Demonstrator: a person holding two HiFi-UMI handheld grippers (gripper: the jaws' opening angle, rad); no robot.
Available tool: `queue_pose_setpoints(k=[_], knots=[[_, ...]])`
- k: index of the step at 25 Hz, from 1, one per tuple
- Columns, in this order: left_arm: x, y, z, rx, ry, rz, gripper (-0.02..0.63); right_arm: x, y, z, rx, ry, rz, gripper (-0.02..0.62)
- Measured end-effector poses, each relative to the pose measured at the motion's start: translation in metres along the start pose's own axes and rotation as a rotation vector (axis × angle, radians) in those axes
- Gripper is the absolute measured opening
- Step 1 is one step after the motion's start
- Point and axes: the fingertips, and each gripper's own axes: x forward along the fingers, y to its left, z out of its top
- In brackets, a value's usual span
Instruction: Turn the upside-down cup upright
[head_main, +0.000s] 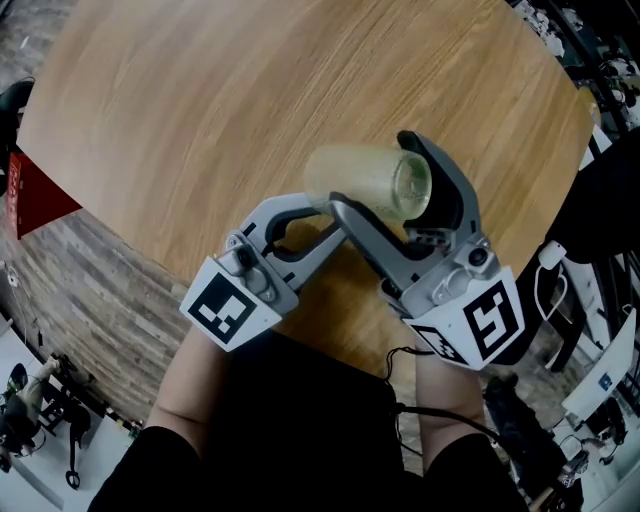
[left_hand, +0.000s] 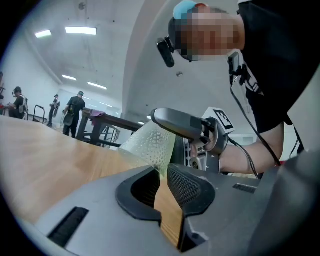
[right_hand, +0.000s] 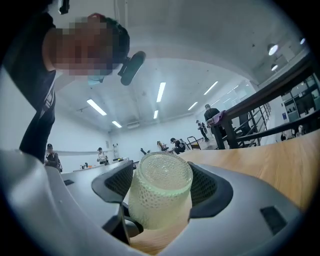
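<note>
A pale green, dimpled translucent cup (head_main: 360, 178) lies on its side in the air above the round wooden table (head_main: 200, 100). My right gripper (head_main: 385, 185) is shut on it near its thick base, one finger on each side. In the right gripper view the cup (right_hand: 160, 195) fills the gap between the ribbed pads, its round end pointing away. My left gripper (head_main: 328, 208) comes in from the left at the cup's other end. In the left gripper view its jaws (left_hand: 162, 175) stand almost together, pinching the cup's thin wall (left_hand: 150, 145) at the lower edge. The right gripper's finger (left_hand: 185, 122) lies across the cup.
The table's near edge curves past under both hands, with plank floor (head_main: 90, 300) beyond it. A red object (head_main: 30, 195) sits at the far left. Cables and equipment (head_main: 560, 300) crowd the right side. People stand far off by a railing (left_hand: 75, 112).
</note>
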Motion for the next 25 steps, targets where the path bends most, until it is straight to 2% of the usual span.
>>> queue_pose_setpoints(k=[5, 11, 15, 20, 22, 25], knots=[[0.005, -0.004, 0.003, 0.087, 0.041, 0.000, 0.041, -0.006, -0.011, 0.002, 0.044, -0.032, -0.022, 0.336], [0.008, -0.006, 0.001, 0.089, 0.056, 0.015, 0.034, -0.006, -0.019, 0.000, 0.002, -0.011, -0.081, 0.336], [0.015, -0.011, -0.001, 0.124, 0.079, 0.024, 0.025, -0.014, -0.032, -0.003, -0.102, 0.033, -0.161, 0.336], [0.011, 0.000, -0.002, 0.205, 0.153, 0.044, 0.023, -0.018, -0.033, -0.008, -0.208, 0.100, -0.162, 0.336], [0.008, 0.005, -0.006, 0.201, 0.199, 0.043, 0.023, -0.021, -0.033, -0.016, -0.277, 0.157, -0.149, 0.336], [-0.001, 0.014, -0.015, 0.148, 0.275, 0.058, 0.023, -0.024, -0.023, -0.039, -0.412, 0.287, -0.099, 0.336]])
